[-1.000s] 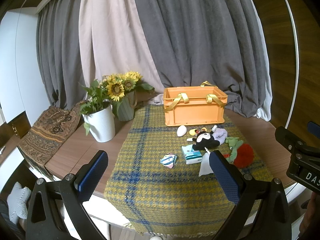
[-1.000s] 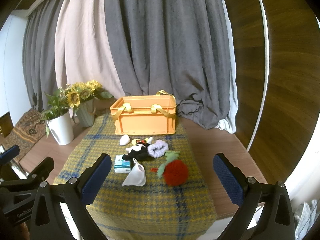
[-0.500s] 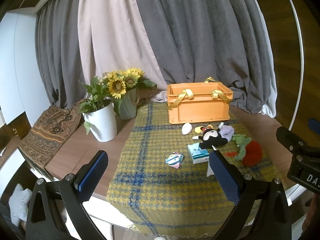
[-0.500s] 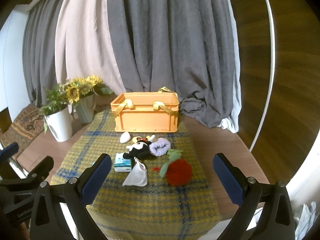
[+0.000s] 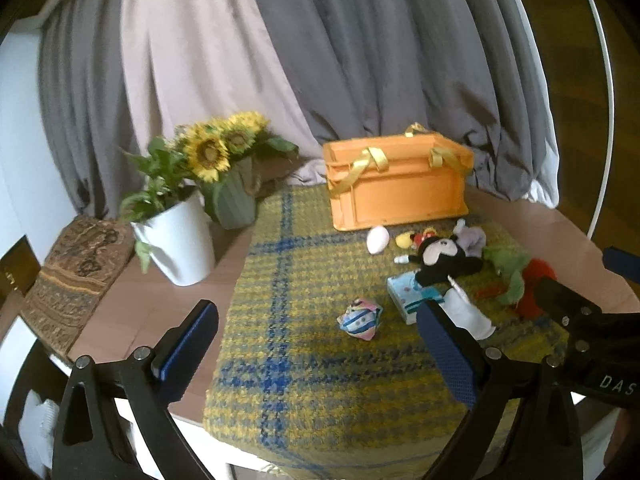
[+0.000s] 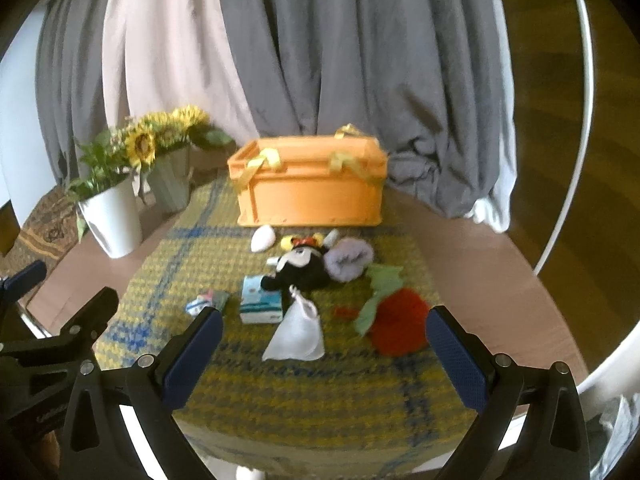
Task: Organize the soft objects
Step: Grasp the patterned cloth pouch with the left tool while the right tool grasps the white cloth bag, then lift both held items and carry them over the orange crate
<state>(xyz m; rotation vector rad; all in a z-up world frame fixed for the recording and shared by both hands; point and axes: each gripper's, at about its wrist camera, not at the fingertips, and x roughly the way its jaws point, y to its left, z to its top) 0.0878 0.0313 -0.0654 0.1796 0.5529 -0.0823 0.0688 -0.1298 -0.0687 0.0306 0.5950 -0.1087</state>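
Soft items lie on a yellow-and-blue plaid cloth in front of an orange crate. There is a black mouse plush, a lilac fluffy piece, a red and green knitted toy, a white pouch, a tissue pack, a colourful little pouch and a white egg shape. My left gripper hovers short of the colourful pouch, its jaws closing with nothing between them. My right gripper is open before the white pouch, holding nothing.
A white pot with a plant and a green vase of sunflowers stand on the wooden table left of the cloth. A patterned brown textile hangs at the far left. Grey and beige curtains close the back.
Both grippers have moved forward and down toward the table, so the crate and soft items look larger. The left fingers stand slightly closer together.
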